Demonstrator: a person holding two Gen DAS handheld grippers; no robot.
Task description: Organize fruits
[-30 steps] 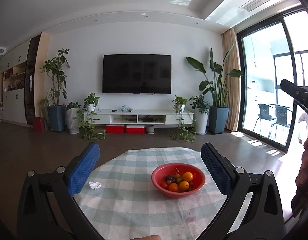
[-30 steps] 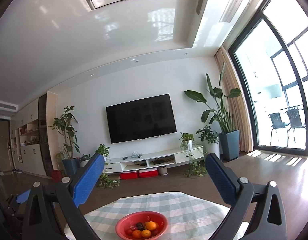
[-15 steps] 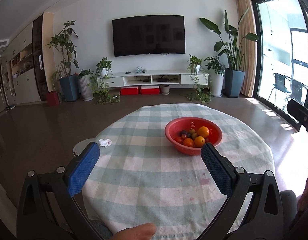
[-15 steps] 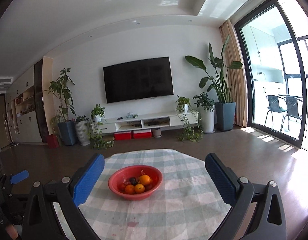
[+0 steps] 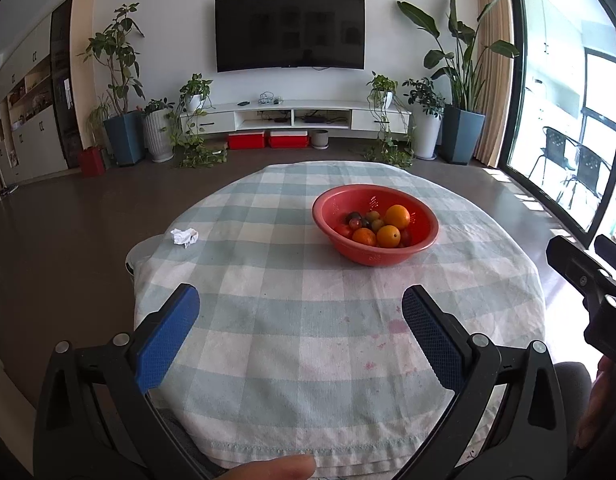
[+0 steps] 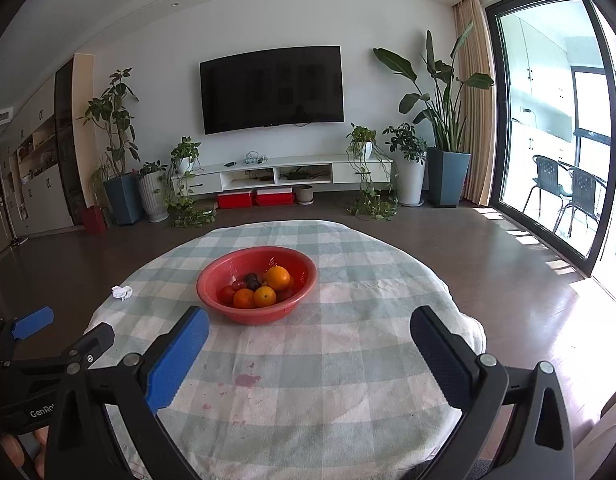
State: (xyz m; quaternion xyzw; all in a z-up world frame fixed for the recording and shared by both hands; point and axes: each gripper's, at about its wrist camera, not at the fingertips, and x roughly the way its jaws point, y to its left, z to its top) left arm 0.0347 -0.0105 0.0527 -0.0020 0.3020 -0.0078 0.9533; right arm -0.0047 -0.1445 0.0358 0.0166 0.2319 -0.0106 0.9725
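Note:
A red bowl (image 5: 339,206) stands on a round table with a checked cloth (image 5: 308,320). It holds three oranges (image 5: 389,236) and several small dark and red fruits (image 5: 354,222). The bowl also shows in the right wrist view (image 6: 228,268), with the oranges (image 6: 278,277) inside. My left gripper (image 5: 300,300) is open and empty, above the near part of the table, short of the bowl. My right gripper (image 6: 308,322) is open and empty, just short of the bowl. The left gripper's blue pad (image 6: 32,322) shows at the left edge of the right wrist view.
A crumpled white paper (image 5: 184,236) lies near the table's left edge. A white stool edge (image 5: 138,254) pokes out under the cloth there. Behind are a TV, a low white cabinet, potted plants and a glass door at the right.
Both grippers have tilted down from the wall and ceiling toward the table. The bowl and table now sit higher and larger in both views. Both grippers stay open.

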